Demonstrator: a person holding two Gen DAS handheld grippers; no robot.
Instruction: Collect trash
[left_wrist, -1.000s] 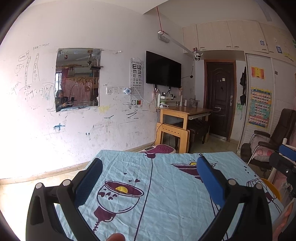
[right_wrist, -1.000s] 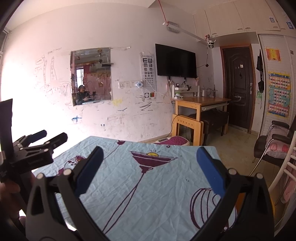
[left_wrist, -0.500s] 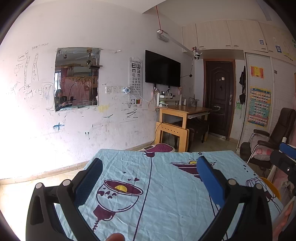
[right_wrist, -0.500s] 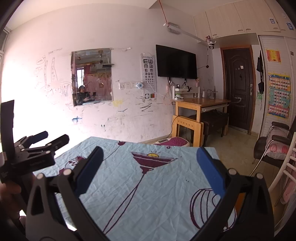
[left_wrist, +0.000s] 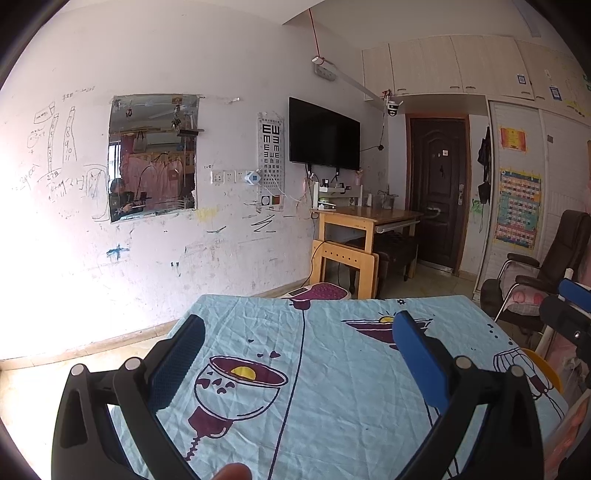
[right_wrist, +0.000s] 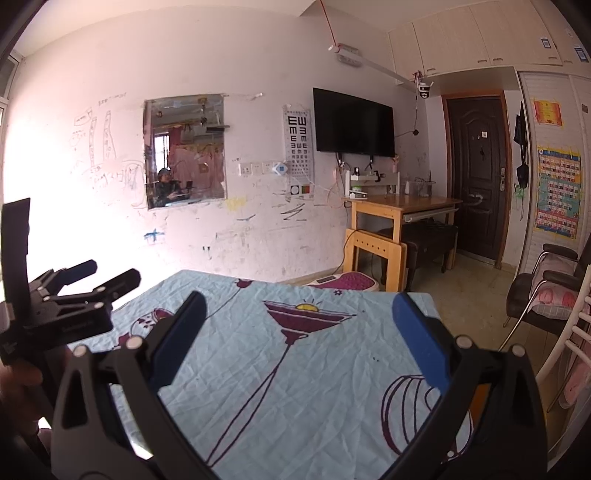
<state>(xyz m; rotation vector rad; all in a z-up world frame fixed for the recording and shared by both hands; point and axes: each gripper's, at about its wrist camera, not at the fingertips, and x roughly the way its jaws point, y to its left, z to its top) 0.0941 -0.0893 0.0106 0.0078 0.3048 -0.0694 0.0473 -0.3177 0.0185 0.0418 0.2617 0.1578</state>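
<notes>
both my jaws stand released and empty above the counter (left_wrist: 332, 369) with its blue printed cloth, the left gripper (left_wrist: 295, 354) beside the right gripper (right_wrist: 295, 343). i see no trash on the cloth in either view, so i cannot tell which way it lies from me, its long axis, where it points, or which hand is nearer.

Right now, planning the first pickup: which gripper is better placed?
Neither, clearly. The left gripper and right gripper both hang open and empty over the tablecloth, and no trash shows in either view.
</notes>
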